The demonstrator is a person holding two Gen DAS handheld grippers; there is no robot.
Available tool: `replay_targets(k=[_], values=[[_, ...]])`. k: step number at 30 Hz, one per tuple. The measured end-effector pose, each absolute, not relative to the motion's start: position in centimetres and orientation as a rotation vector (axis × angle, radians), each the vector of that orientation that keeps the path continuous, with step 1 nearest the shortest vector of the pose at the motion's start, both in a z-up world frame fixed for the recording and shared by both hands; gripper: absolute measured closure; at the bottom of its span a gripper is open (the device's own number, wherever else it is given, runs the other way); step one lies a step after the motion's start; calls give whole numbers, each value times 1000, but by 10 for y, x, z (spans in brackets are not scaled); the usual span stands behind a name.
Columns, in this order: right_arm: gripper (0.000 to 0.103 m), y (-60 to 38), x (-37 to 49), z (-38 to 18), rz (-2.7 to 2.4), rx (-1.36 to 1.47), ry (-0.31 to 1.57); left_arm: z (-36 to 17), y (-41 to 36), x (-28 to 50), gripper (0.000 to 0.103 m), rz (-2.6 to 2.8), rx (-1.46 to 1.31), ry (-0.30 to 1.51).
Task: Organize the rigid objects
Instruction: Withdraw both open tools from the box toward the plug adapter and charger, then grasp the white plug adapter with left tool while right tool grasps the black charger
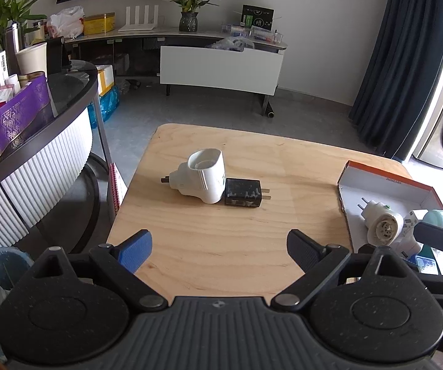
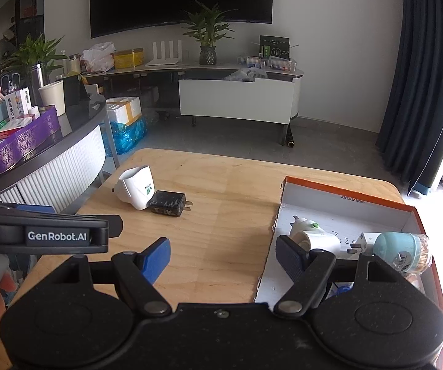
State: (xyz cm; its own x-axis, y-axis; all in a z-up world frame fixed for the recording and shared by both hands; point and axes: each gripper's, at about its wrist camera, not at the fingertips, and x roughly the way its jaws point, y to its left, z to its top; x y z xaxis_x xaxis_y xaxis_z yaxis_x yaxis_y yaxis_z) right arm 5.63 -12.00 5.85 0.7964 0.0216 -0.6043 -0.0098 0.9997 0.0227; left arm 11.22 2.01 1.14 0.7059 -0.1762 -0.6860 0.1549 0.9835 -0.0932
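**Surfaces on and around your wooden table**

Your table (image 1: 221,246) is pale wood, matt, with visible grain. On it, the white plug-in unit (image 1: 204,178) looks like smooth, slightly glossy plastic; touching it, the black charger (image 1: 241,192) is shiny, scuffed plastic with metal prongs. At the table's right edge, the box (image 2: 338,191) is cardboard, orange outside, matt white inside. In it, the white adapter (image 2: 310,237) is smooth plastic and the pale blue container (image 2: 397,246) looks glossy. Your gripper pads (image 1: 138,249) are ribbed and matt.
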Motion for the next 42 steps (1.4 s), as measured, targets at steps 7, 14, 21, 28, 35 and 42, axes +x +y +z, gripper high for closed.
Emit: replay_targets(k=[7, 14, 21, 28, 35, 42], values=[[14, -115, 68, 54, 40, 20, 660, -3, 33, 139, 5, -138, -43, 779], [14, -118, 75, 46, 49, 35, 680, -25, 35, 174, 4, -153, -30, 770], [14, -121, 84, 39, 61, 45, 691, -37, 29, 204, 0, -138, -23, 748], [14, -123, 95, 36, 69, 56, 699, -45, 29, 215, 0, -178, -23, 713], [14, -116, 111, 28, 83, 65, 720, -45, 26, 209, 18, -222, -55, 693], [14, -105, 139, 23, 164, 83, 736, -22, 41, 194, 18, -172, -76, 712]])
